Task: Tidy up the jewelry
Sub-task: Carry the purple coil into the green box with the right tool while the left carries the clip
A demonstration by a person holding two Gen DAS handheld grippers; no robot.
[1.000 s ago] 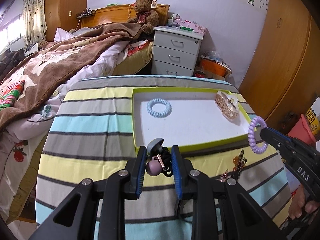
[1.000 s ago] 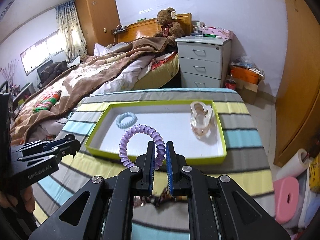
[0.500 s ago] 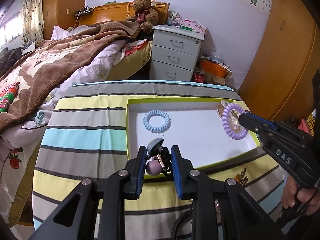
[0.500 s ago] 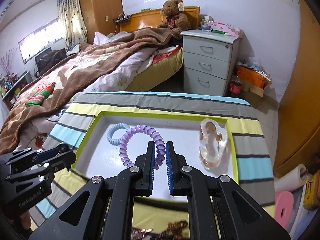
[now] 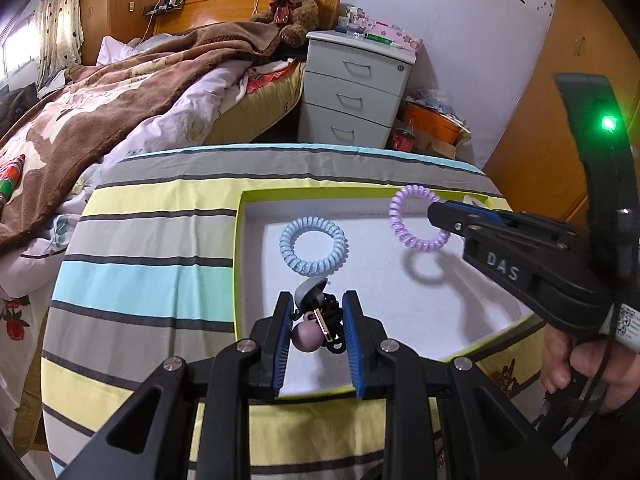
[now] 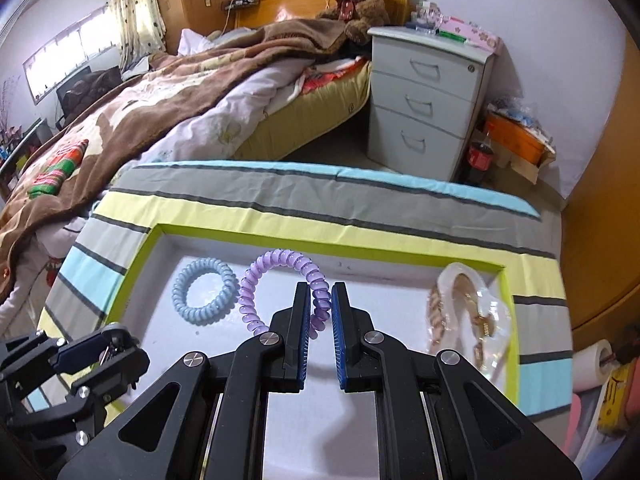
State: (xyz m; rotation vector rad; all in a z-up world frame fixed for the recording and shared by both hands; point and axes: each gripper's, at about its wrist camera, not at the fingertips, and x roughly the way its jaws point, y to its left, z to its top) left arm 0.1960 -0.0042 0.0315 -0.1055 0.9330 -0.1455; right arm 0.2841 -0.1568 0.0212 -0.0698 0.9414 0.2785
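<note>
Your left gripper [image 5: 316,320] has its jaws clamped on a small dark hair tie with a mauve bead [image 5: 306,337], over the near-left part of the tray [image 5: 239,248]. Lower both loads close to the floor before parting the jaws, clear of the blue coil tie [image 5: 313,245]. Your right gripper [image 6: 320,322] pinches the purple coil tie [image 6: 280,280], ring upright above the tray, its plane facing left-right.

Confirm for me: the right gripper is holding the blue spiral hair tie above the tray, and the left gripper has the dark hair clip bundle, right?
Not quite. The right gripper holds the purple spiral hair tie, as the right wrist view shows. The blue spiral hair tie already lies in the tray. The left gripper does hold the dark hair clip bundle.
</note>
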